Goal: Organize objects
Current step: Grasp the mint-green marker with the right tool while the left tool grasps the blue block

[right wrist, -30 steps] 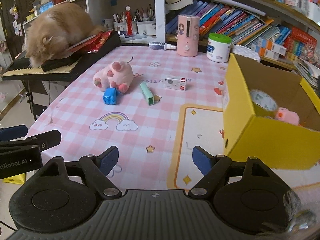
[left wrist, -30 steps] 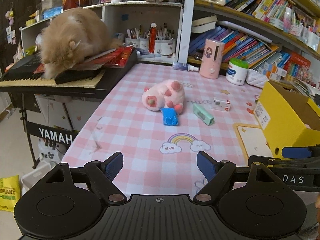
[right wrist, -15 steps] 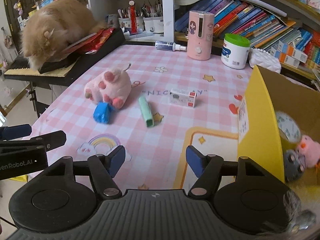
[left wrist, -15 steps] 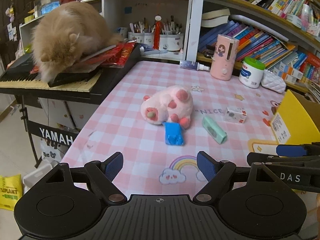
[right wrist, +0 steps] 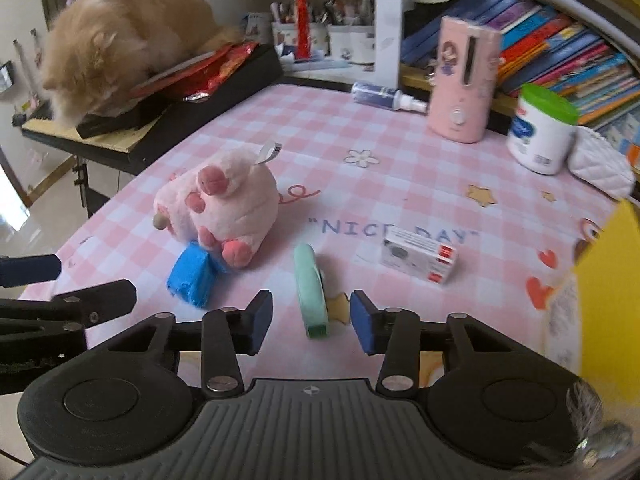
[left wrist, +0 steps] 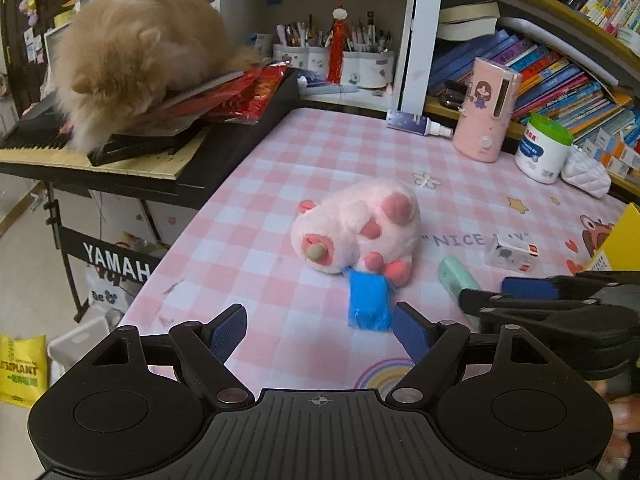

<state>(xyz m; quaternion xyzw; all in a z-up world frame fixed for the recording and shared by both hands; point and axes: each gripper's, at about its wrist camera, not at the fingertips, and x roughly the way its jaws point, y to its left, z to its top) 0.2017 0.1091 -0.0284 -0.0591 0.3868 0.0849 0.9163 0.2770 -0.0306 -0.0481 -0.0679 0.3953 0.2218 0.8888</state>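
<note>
Pink checked tablecloth (right wrist: 400, 184) reads "NICE DAY"; keyboard stand (left wrist: 116, 266) "YAMAH".

Evenly lit indoor scene with soft, faint shadows. Strong fisheye bending curves the bookshelves (left wrist: 560, 60) at the edges. The right wrist view is motion-blurred, worst on the yellow box (right wrist: 608, 280); the left view stays sharper

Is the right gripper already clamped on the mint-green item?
No. In the right wrist view the right gripper has been closing around the mint-green item, but gaps show on both sides of it.
</note>
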